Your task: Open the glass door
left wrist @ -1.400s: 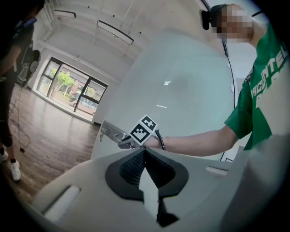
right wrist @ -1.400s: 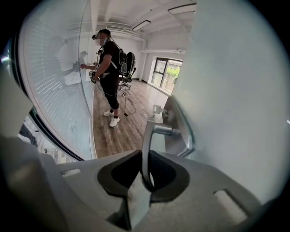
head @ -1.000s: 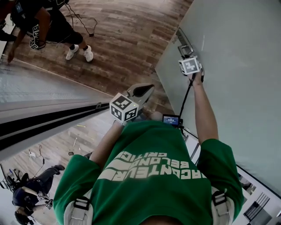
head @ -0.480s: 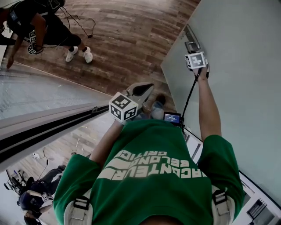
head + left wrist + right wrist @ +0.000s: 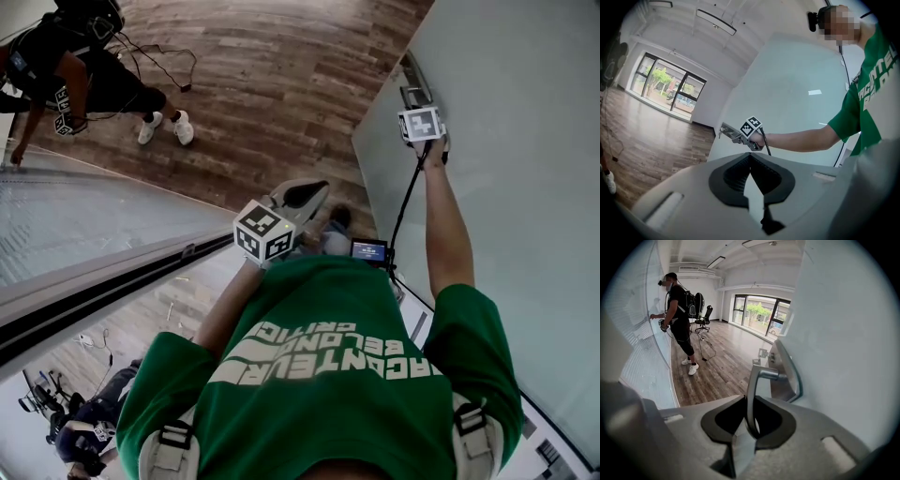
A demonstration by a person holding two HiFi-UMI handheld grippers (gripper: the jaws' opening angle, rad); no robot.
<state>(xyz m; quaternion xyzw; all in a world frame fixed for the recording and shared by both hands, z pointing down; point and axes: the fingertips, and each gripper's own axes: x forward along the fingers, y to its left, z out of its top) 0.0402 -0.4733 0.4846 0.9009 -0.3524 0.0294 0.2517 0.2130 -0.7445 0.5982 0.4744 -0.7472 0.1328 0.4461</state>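
Note:
The frosted glass door (image 5: pixel 506 141) fills the right of the head view, its edge running down from the top. My right gripper (image 5: pixel 415 101) is stretched out to the door's metal lever handle (image 5: pixel 411 77) and is shut on it. In the right gripper view the lever (image 5: pixel 754 390) comes down from its plate (image 5: pixel 787 376) and passes between the jaws of the right gripper (image 5: pixel 750 420). My left gripper (image 5: pixel 319 187) hangs in front of my chest, shut, with nothing in it. The left gripper (image 5: pixel 750 157) looks toward the door (image 5: pixel 787 89) and the right gripper (image 5: pixel 736 136).
Another person (image 5: pixel 84 66) stands at the upper left beside a glass wall (image 5: pixel 75 216), with cables (image 5: pixel 159 52) trailing on the wood floor (image 5: pixel 281 84). A dark frame strip (image 5: pixel 112 281) runs diagonally at left. A small lit screen (image 5: pixel 368 250) hangs at my waist.
The door's edge and the right gripper on the handle have shifted right and a little up in the head view. The left gripper holds about the same spot in the frame.

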